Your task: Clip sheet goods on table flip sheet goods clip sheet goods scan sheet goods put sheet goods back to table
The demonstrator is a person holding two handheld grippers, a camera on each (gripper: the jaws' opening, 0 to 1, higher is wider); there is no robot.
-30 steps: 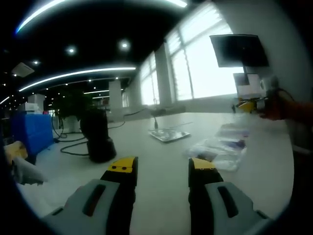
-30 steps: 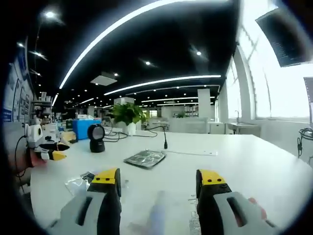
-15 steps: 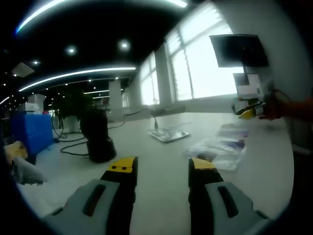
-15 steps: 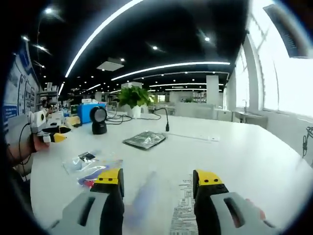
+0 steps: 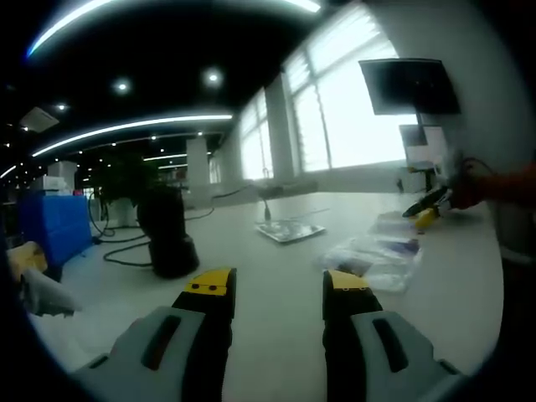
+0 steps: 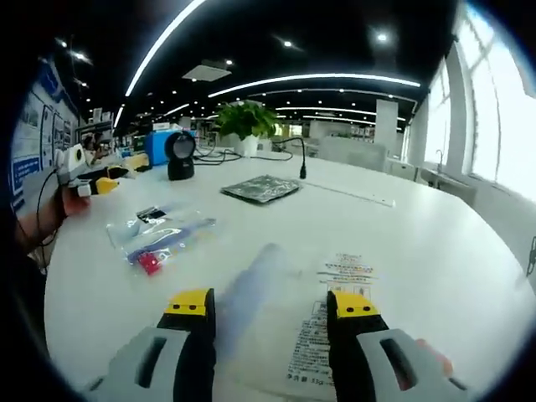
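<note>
A flat clear packet with a printed label (image 6: 333, 322) lies on the white table (image 6: 435, 251), just ahead of and partly between the jaws of my right gripper (image 6: 270, 305), which stands open low over it. A second clear packet with red and blue items (image 6: 159, 239) lies to its left, and a silvery packet (image 6: 261, 188) lies farther back. My left gripper (image 5: 276, 285) is open over bare table, holding nothing. In the left gripper view, the right gripper (image 5: 425, 207) hangs over the clear packets (image 5: 377, 251), beyond the silvery packet (image 5: 289, 229).
A black stand scanner (image 5: 167, 234) (image 6: 180, 155) is on the table near cables. A blue box (image 6: 157, 142) and a plant (image 6: 247, 121) stand behind it. A person's hand holds the left gripper (image 6: 92, 180) at the table's left. A monitor (image 5: 410, 84) hangs by the windows.
My right gripper has tipped down and dropped toward the table, bringing the labelled packet between its jaws. The left gripper has stayed still.
</note>
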